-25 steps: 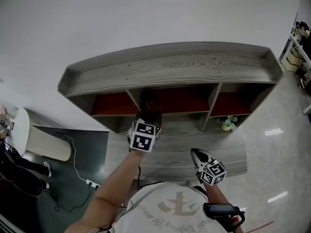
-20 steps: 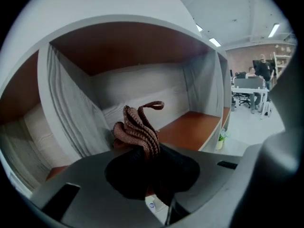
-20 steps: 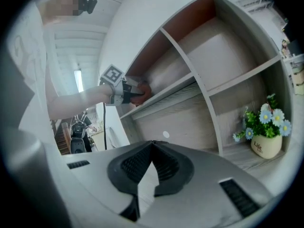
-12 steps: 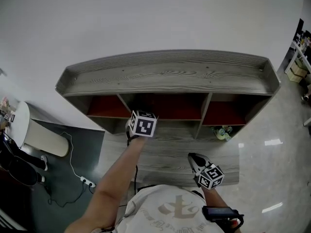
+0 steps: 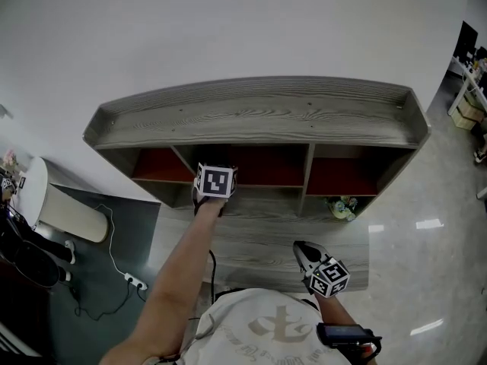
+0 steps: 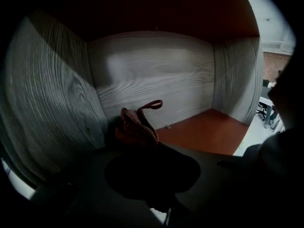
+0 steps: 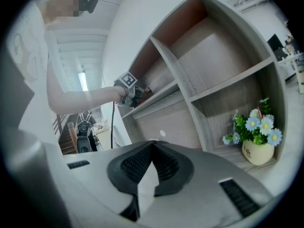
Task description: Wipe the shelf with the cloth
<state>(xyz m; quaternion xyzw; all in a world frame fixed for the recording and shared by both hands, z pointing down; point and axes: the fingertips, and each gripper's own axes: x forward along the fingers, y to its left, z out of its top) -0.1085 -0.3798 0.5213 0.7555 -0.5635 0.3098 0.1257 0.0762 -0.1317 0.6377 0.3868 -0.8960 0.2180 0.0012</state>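
cloth (image 6: 137, 125): reddish-brown, bunched, one loop standing up, in the rear left corner of the upper middle compartment of the shelf (image 5: 259, 114), beside the grey wood-grain divider and over the red-brown floor. it is clamped in the left gripper (image 6: 146, 146), which reaches in from the open front. right gripper (image 7: 152, 147): jaws together and empty, well apart from the shelf front, near the person's torso; a pot of blue flowers (image 7: 256, 137) stands in the lower right compartment.

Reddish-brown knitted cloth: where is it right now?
The cloth is in the left gripper view, held by the left gripper, inside a red-floored shelf compartment beside its grey wood-grain left wall.
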